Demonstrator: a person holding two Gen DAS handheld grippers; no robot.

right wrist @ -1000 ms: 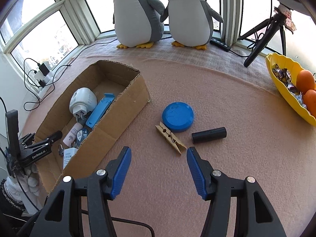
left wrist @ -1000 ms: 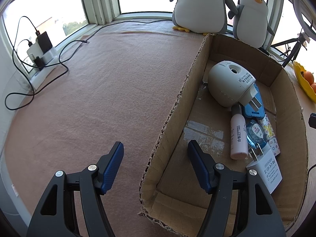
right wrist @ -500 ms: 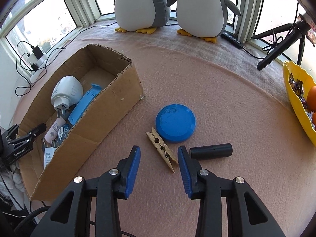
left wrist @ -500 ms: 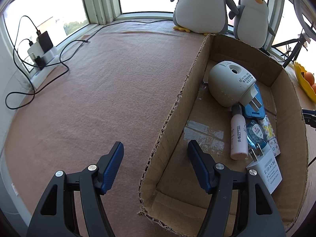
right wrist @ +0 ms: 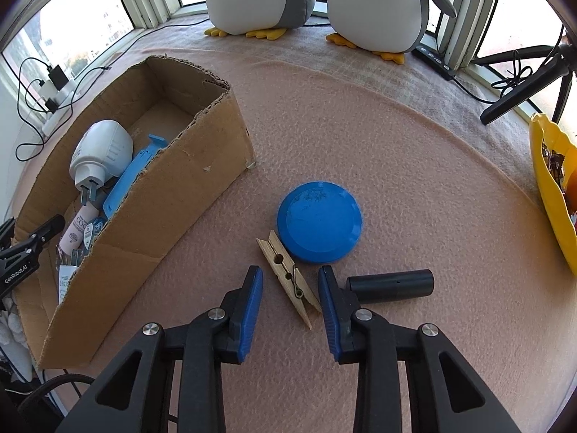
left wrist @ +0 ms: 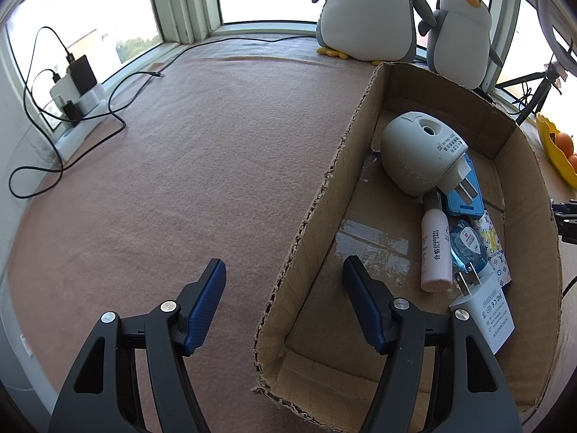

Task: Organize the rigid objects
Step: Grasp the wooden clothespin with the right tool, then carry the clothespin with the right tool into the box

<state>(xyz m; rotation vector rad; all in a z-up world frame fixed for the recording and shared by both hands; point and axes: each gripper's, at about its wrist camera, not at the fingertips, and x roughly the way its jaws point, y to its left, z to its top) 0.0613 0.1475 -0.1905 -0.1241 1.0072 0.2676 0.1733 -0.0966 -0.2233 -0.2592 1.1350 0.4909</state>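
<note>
Closing its still-apart jaws around the wooden peg [right wrist: 288,281], the right gripper [right wrist: 290,303] might bump the peg's slanted end and push it away.

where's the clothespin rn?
Right wrist view: the wooden clothespin lies on the pink cloth between the closing jaws of the right hand-held gripper, not yet pinched, just below-left of the blue lid.

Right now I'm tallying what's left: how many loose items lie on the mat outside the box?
3: the wooden clothespin between the right tongs, the blue lid just beyond it, the black cylinder to its right. The cardboard box may hide others.
</note>
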